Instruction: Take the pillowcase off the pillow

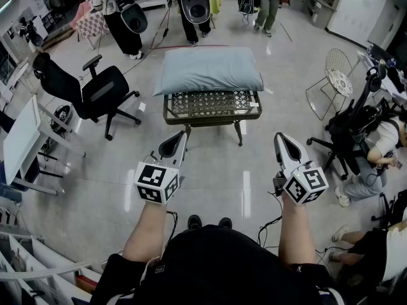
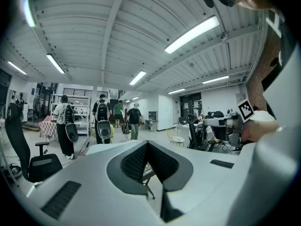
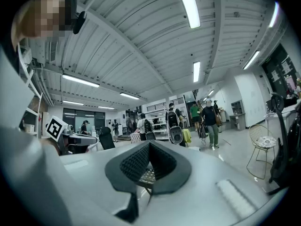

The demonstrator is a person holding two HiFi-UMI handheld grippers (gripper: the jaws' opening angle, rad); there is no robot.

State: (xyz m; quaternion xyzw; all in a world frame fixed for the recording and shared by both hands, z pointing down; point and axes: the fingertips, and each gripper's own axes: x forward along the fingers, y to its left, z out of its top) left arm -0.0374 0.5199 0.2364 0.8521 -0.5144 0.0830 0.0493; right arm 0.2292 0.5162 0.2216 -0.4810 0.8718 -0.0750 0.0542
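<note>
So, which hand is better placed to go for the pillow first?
Left, marginally. The left tongs line up with the left end of the pillow; the right tongs sit beyond its right edge. Both are shut, empty and well short of it.

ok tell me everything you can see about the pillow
The pillow is a plump rectangle in a pale grey-blue fabric case, which is on and looks smooth. It lies flat on the low dark lattice-top table, covering the far part of the top and leaving the near strip bare; its corners overhang the table's sides a little. Nothing lies on it. The left gripper and right gripper are both shut, empty and well short of it.
</note>
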